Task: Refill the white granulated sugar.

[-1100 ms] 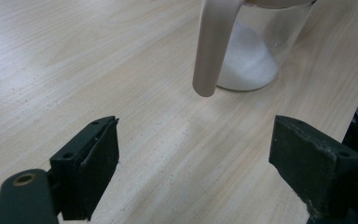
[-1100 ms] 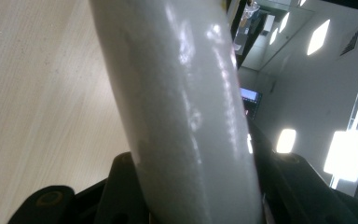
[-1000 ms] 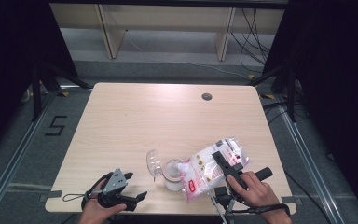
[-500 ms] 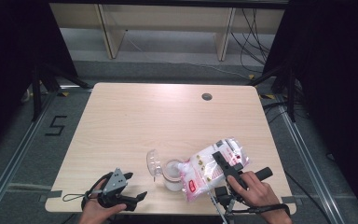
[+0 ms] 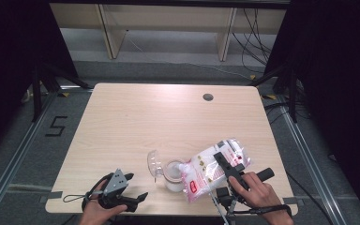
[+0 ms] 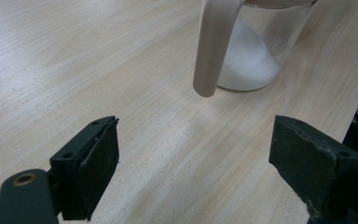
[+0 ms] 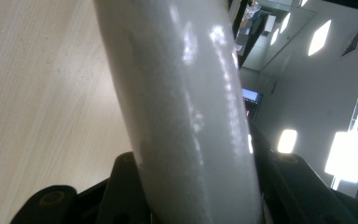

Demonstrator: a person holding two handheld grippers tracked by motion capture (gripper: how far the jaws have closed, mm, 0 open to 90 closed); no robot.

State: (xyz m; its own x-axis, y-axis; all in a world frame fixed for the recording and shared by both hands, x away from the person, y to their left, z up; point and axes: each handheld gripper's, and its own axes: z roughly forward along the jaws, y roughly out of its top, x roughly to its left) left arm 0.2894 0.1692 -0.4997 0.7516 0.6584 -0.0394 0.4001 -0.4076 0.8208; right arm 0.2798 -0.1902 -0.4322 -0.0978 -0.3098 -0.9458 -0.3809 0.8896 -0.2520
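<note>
Nothing has shifted: right tongs (image 5: 226,165) stay clamped on the tilted bag (image 5: 213,168) over the jar (image 5: 174,174), so pouring continues; left tongs (image 5: 138,199) gape wide, lower left.

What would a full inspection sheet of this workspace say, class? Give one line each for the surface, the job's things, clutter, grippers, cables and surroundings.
Surface: pale wooden table, with a round dark hole near the far edge.
Job's things: clear jar upright near the front edge, white grains heaped inside, hinged lid swung open; bag of white grains tilted with its lower end at the jar's mouth.
Clutter: nothing seen.
Grippers: right gripper clamps the bag; left gripper rests at the table's front edge, jaws open and empty, facing the jar.
Cables: a thin cord loops from the left gripper; black cables hang behind the table.
Surroundings: grey floor, a taped mark on the left, light wooden shelving beyond.
</note>
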